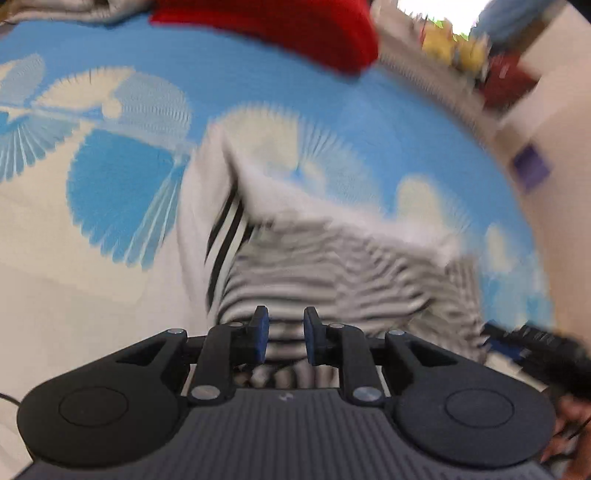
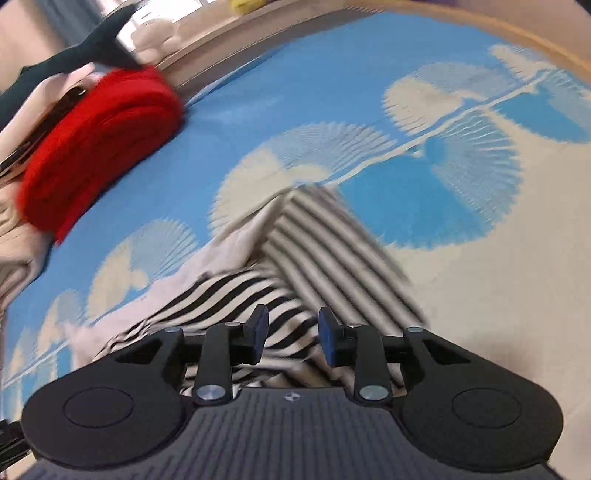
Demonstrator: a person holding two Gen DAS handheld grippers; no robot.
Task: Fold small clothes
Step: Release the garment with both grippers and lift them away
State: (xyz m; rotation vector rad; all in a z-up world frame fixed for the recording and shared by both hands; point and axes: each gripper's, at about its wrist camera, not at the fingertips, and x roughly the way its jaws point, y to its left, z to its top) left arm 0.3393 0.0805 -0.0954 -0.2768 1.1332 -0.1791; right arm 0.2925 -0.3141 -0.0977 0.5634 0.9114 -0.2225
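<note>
A small black-and-white striped garment [image 1: 332, 266] with a plain white part lies partly folded and rumpled on the blue and cream patterned sheet [image 1: 122, 184]. My left gripper [image 1: 286, 332] hovers over its near edge, jaws apart, with the stripes showing through the gap and no pad pressing on the cloth. In the right wrist view the striped garment [image 2: 325, 236] has one flap turned over into a ridge. My right gripper [image 2: 293, 332] stands open just above its near edge, with nothing pinched. The right gripper [image 1: 546, 350] also shows blurred at the left view's right edge.
A folded red cloth [image 1: 295, 29] [image 2: 99, 147] rests on the sheet [image 2: 461, 280] beyond the garment, beside a pile of pale clothes [image 2: 22, 110]. A dark plush toy [image 2: 92, 44] and a wooden bed edge [image 2: 480, 22] lie farther back. A hand [image 1: 572, 413] shows at lower right.
</note>
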